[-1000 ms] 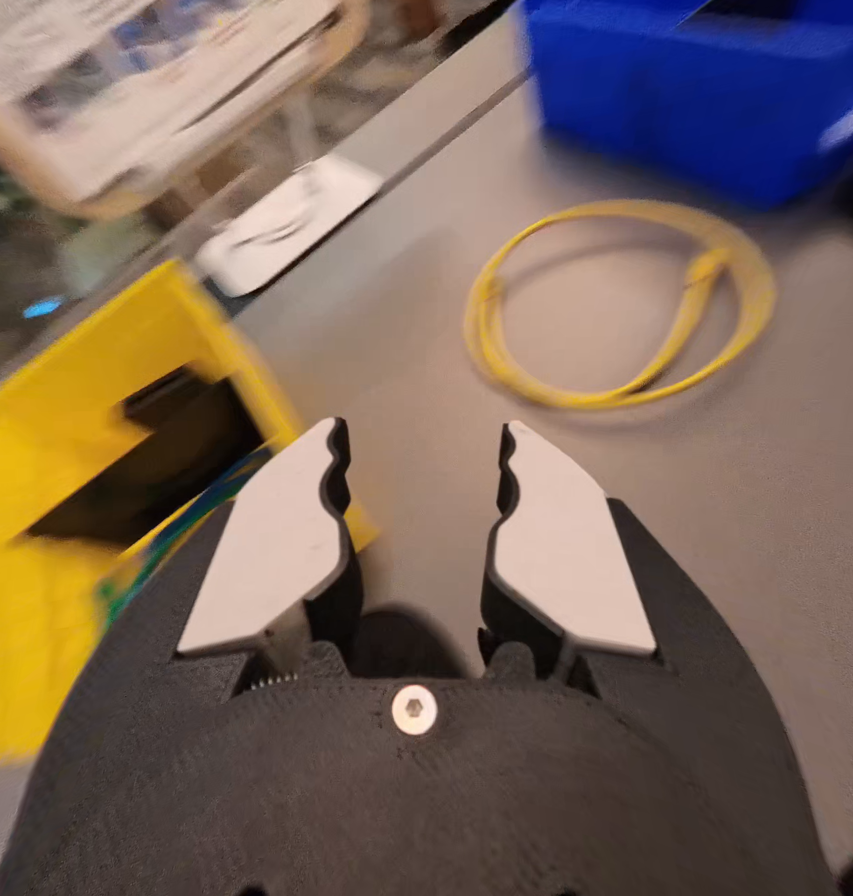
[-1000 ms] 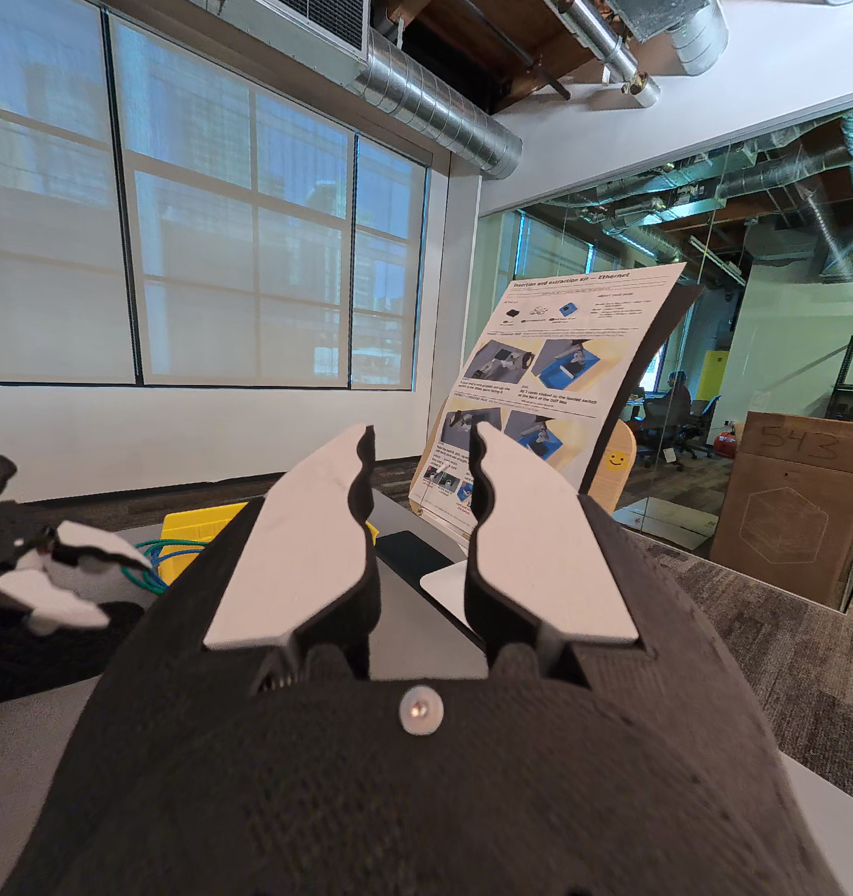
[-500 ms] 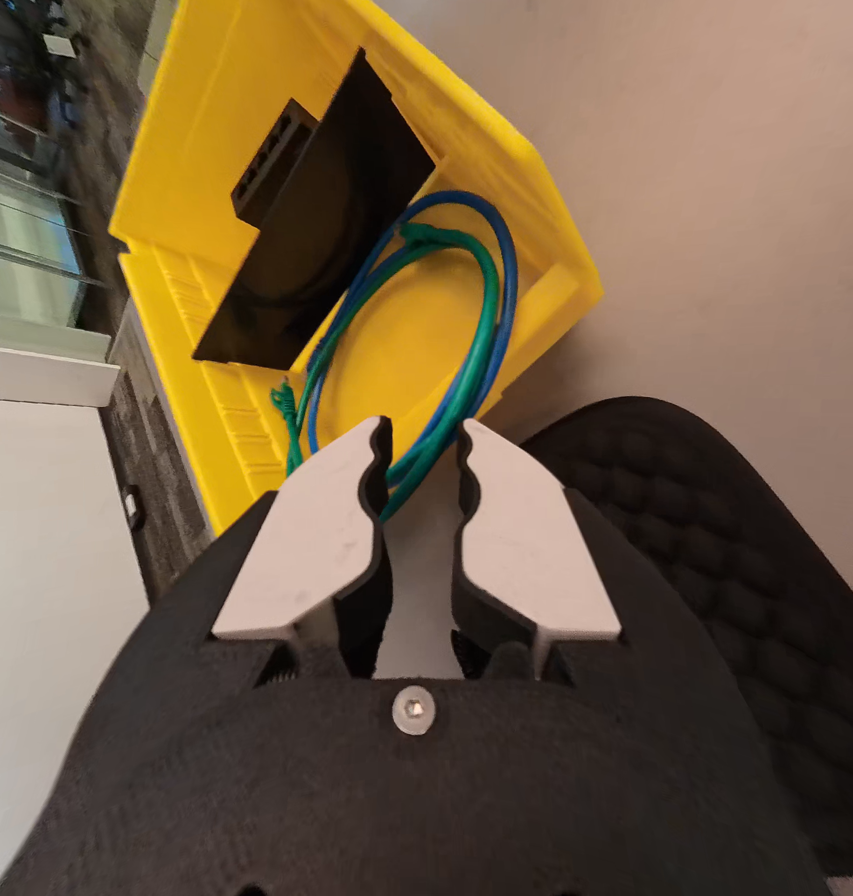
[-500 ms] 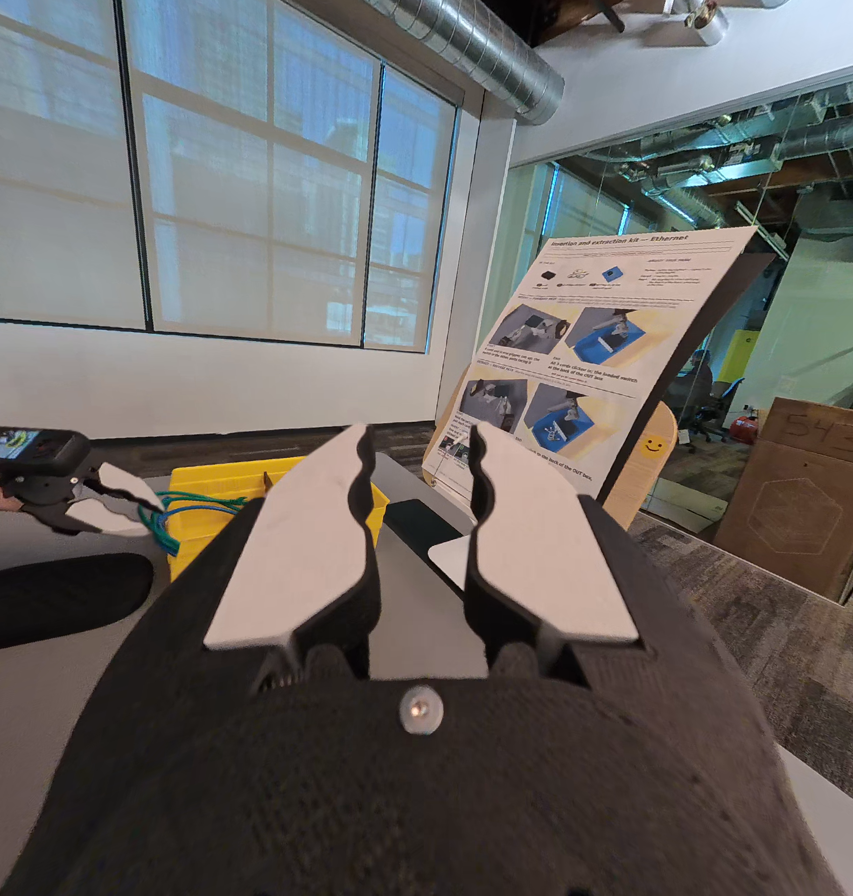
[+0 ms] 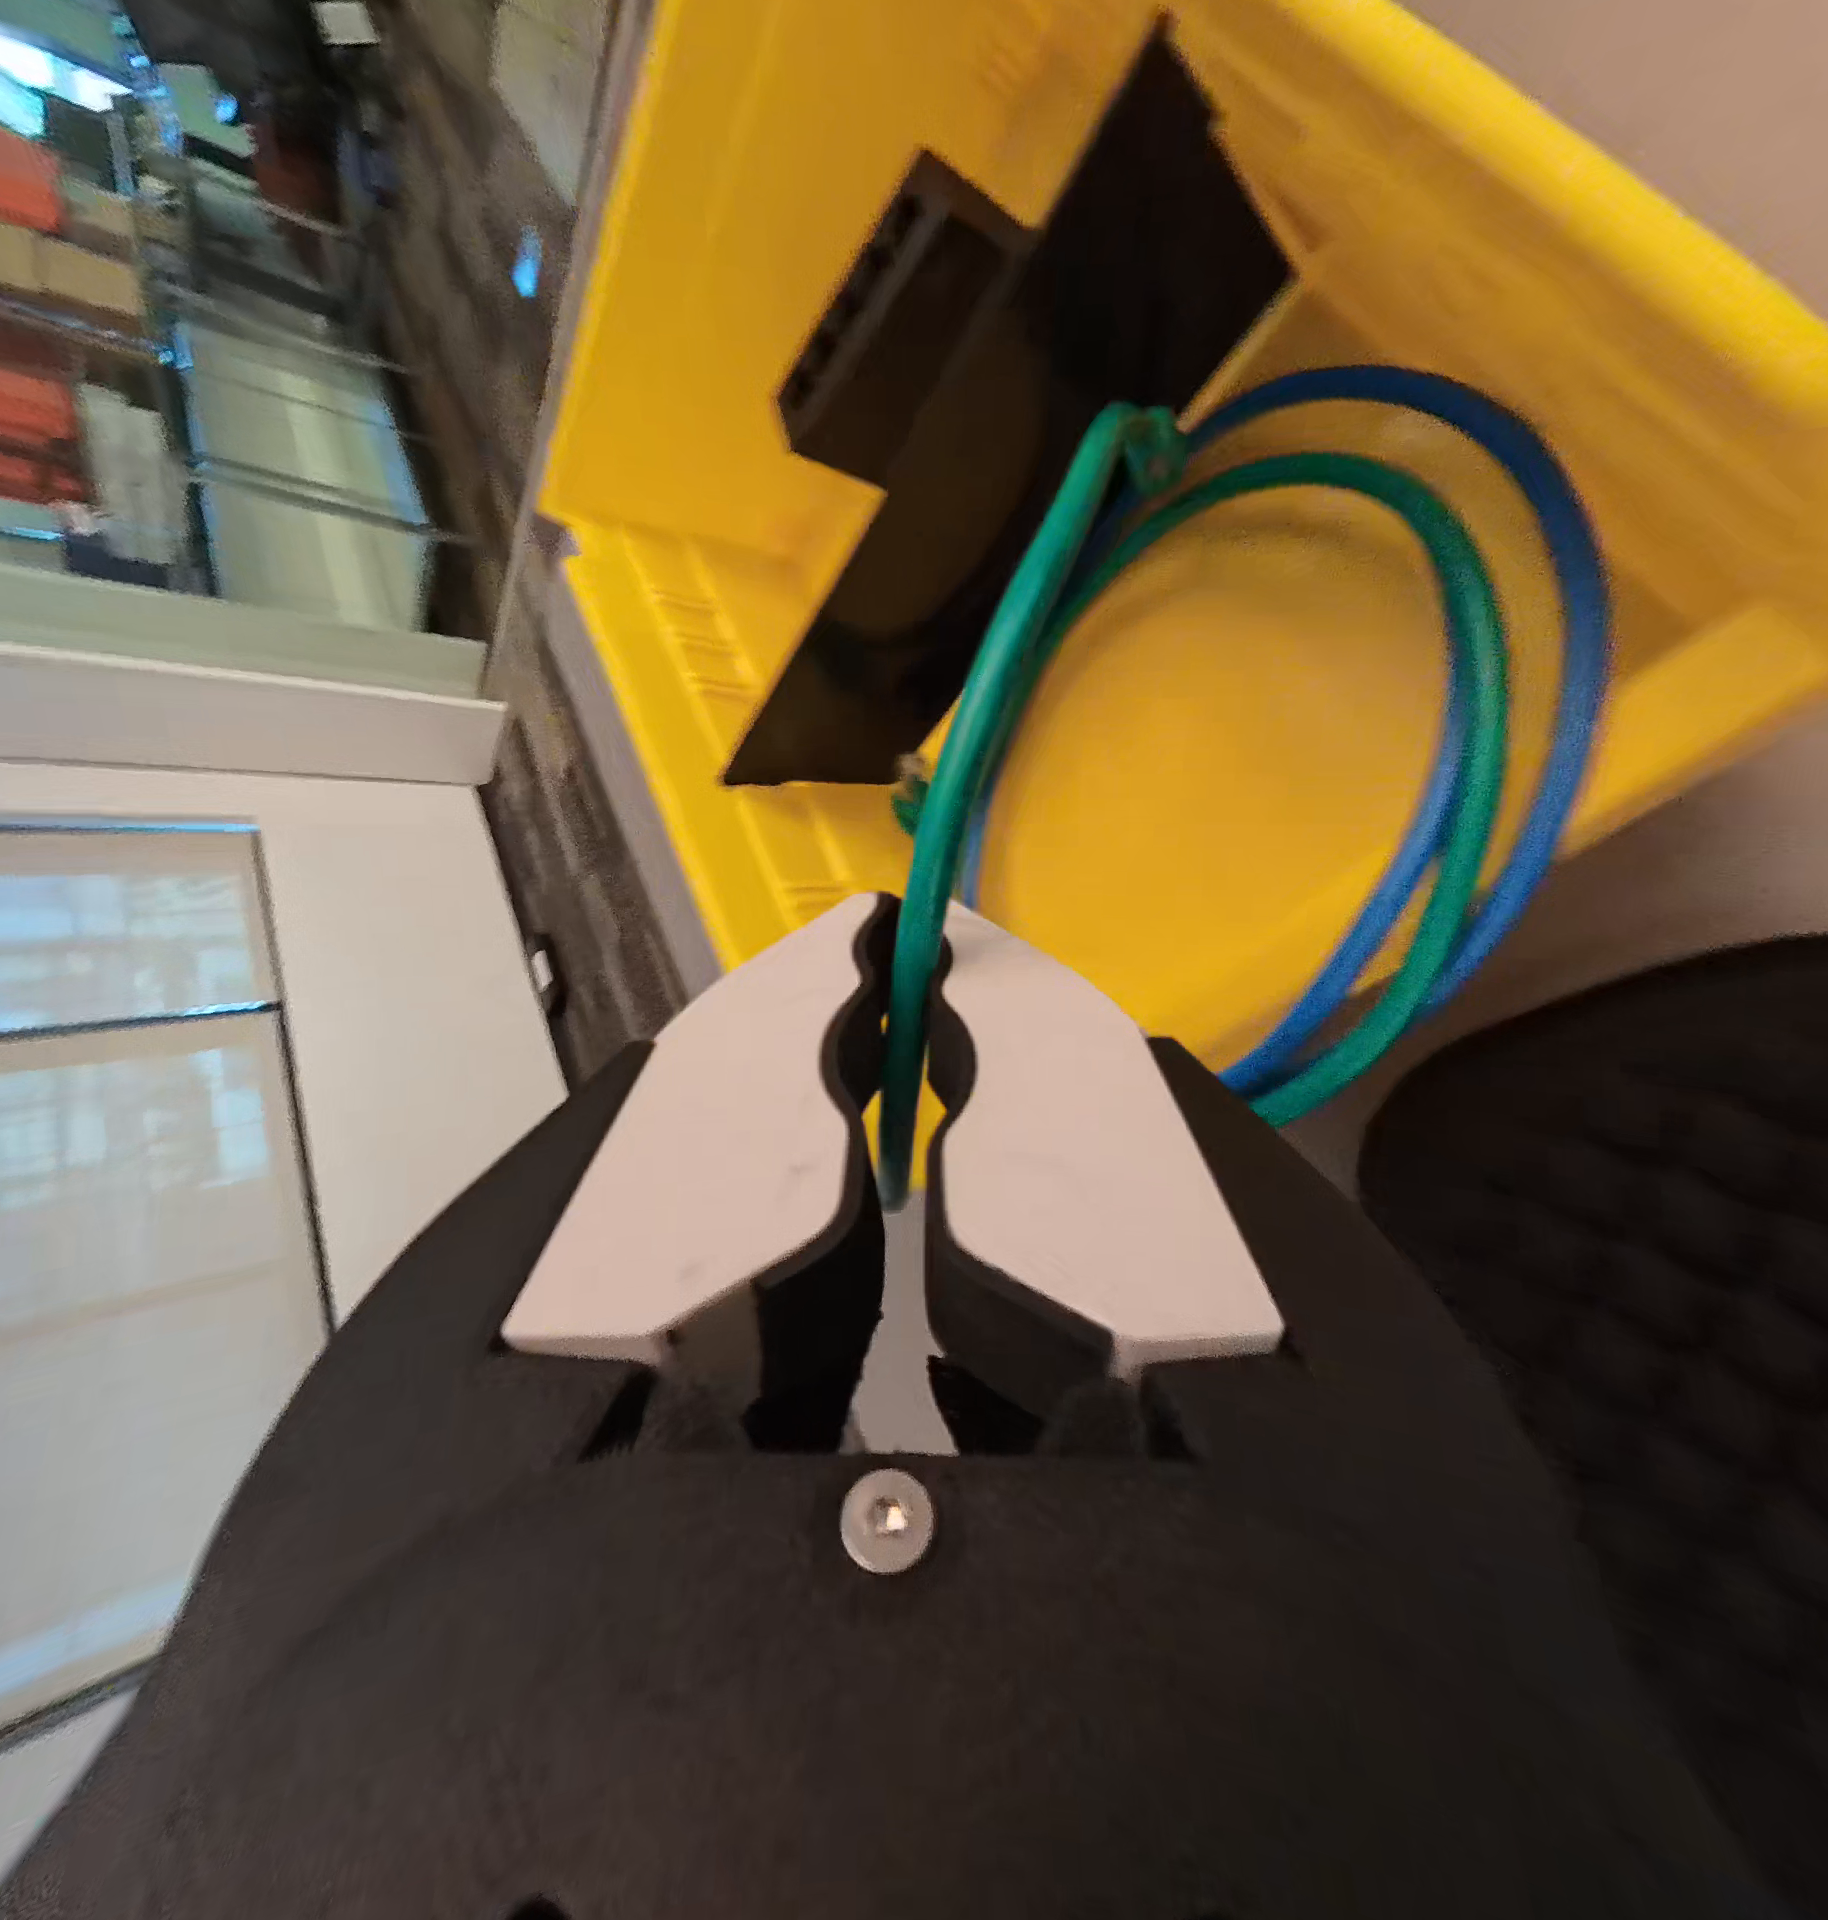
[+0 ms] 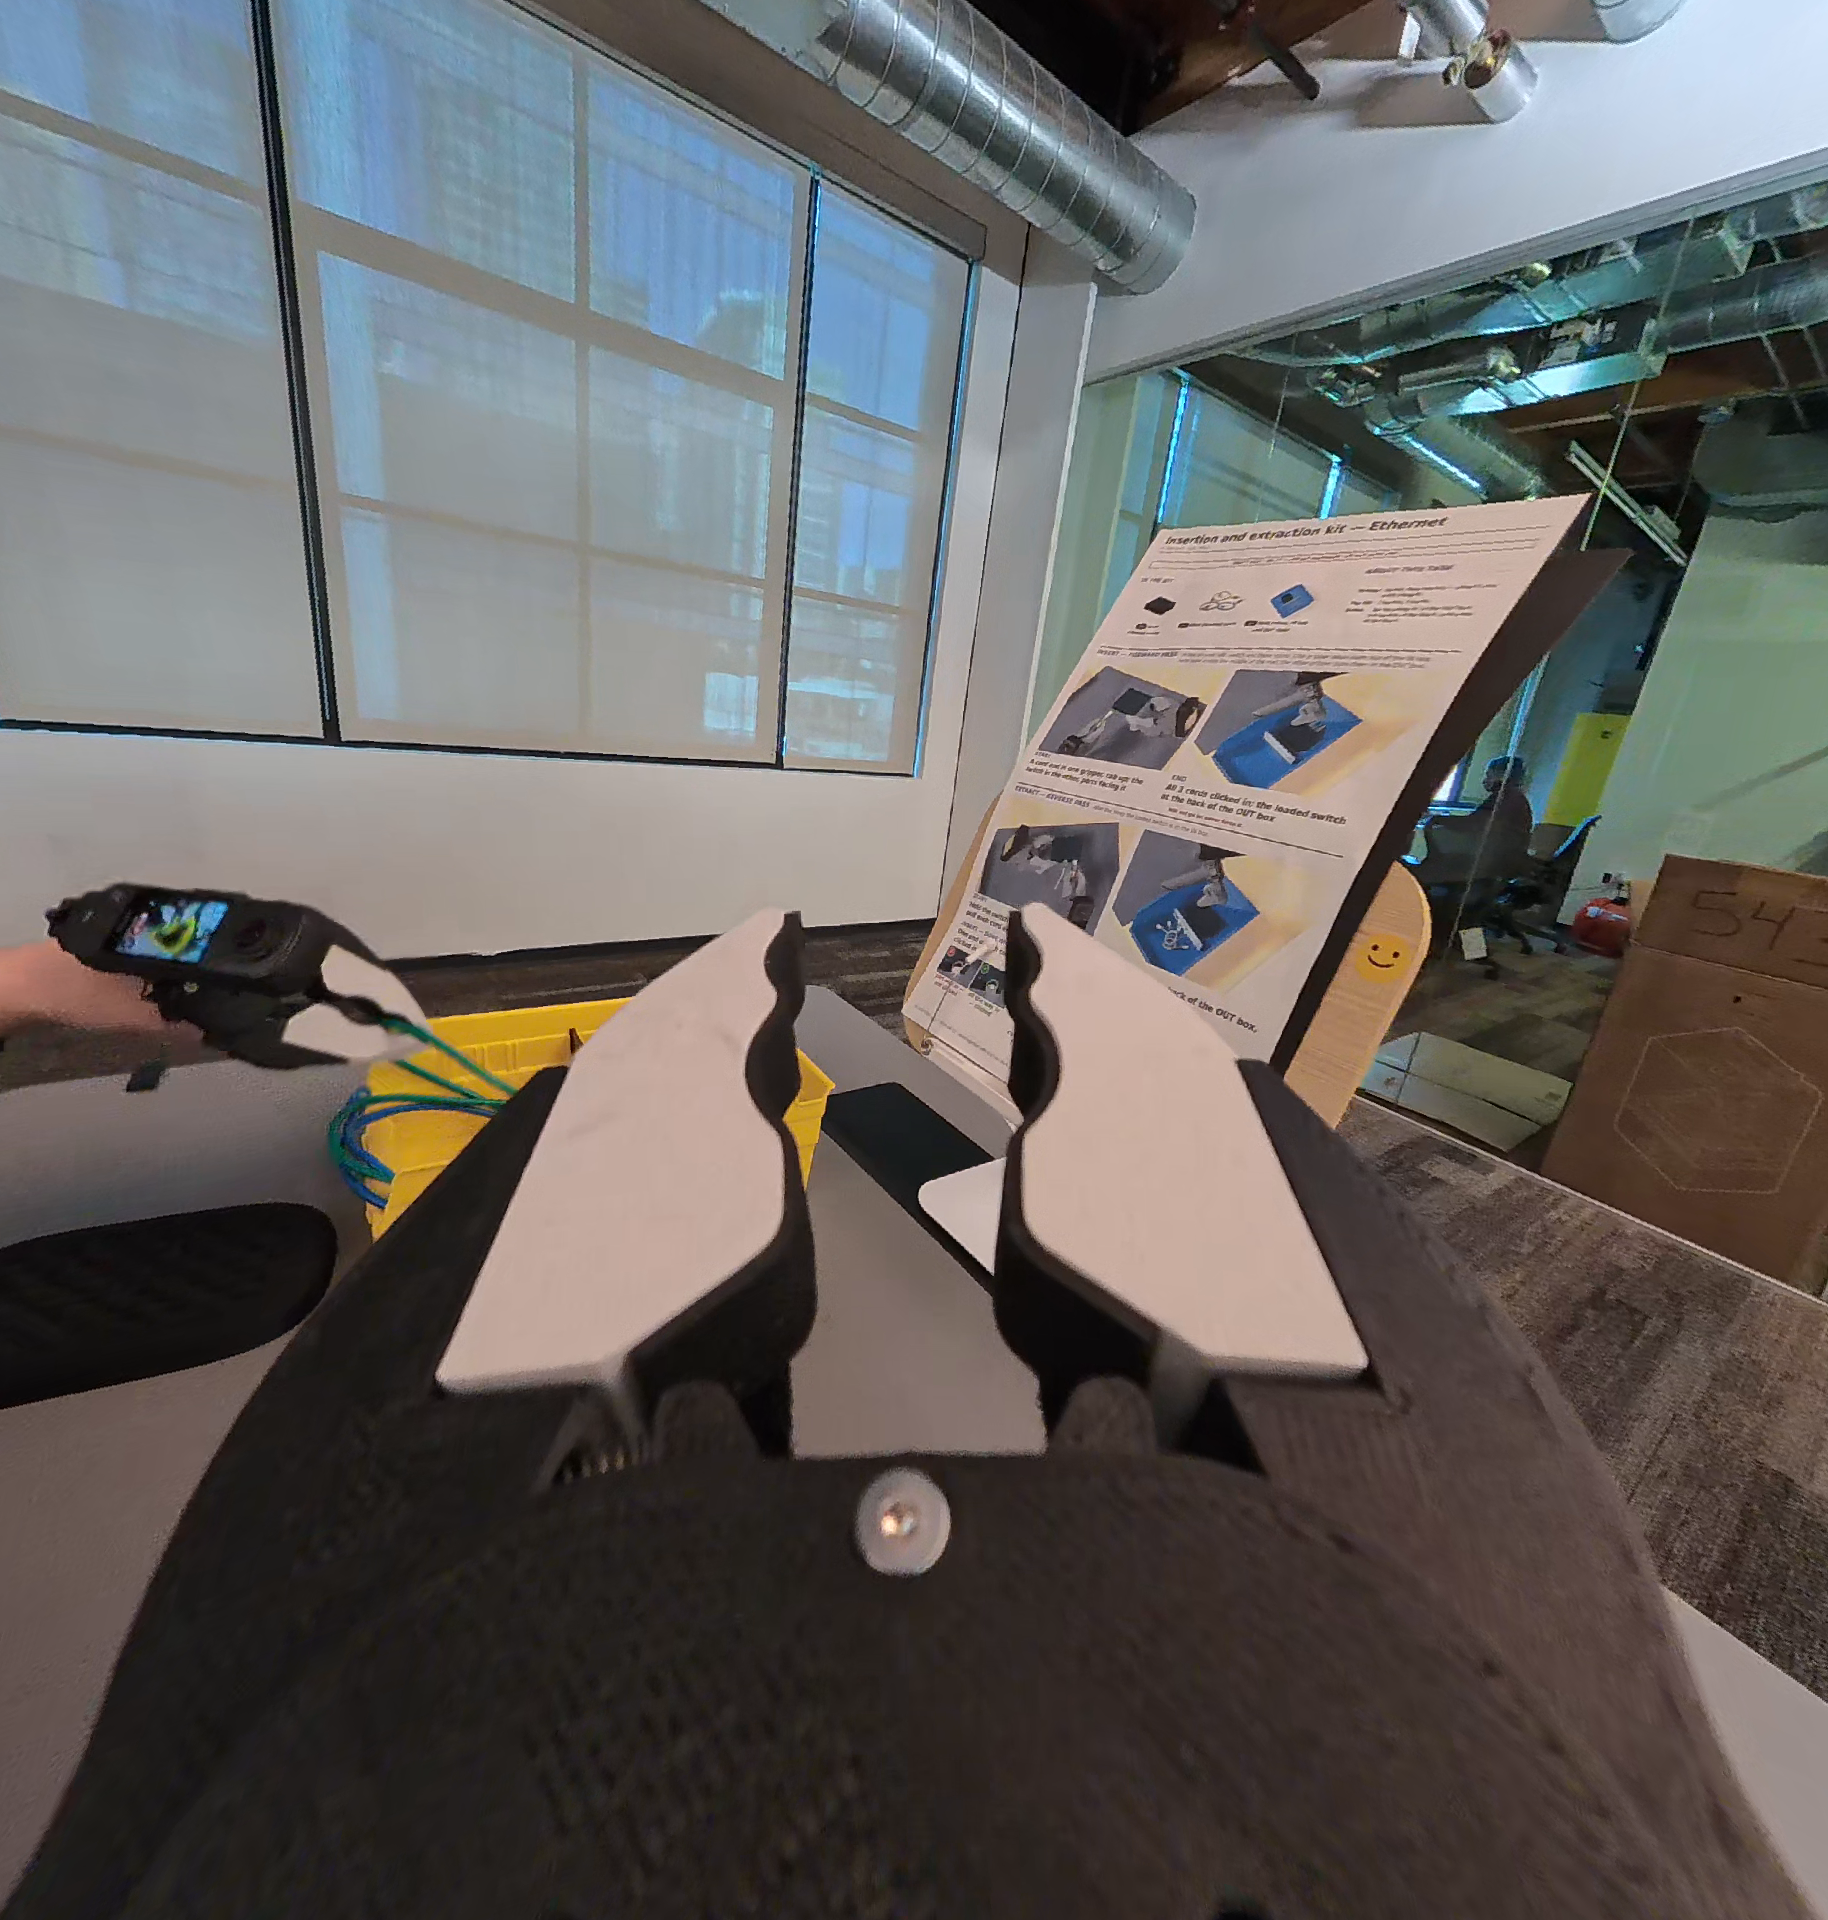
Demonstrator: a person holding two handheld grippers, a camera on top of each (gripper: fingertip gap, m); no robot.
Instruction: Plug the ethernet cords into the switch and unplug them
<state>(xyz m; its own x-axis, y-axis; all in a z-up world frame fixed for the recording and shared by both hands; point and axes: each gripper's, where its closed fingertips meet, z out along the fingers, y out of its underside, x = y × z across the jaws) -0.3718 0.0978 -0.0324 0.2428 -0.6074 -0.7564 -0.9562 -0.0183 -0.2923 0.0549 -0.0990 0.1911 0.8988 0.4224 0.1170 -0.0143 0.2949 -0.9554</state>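
Left tool (image 5: 905, 935) pinching the green cord (image 5: 1003, 665) mid-length; right tool (image 6: 899, 971) spread, holding nothing, well apart from the bin.

Risk, as I judge it: grip sits on thin, slick round jacket far from the plug, so the cord could slide through the scalloped white fingers (image 5: 728, 1143), or drag the blue cord (image 5: 1575, 623) coiled with it. Both loops spill over the yellow plastic bin (image 5: 1512, 270) wall. Switch (image 5: 993, 416), matte black and boxy, leans inside the bin, ports showing, none filled. Grey surface (image 6: 79, 1538) smooth.
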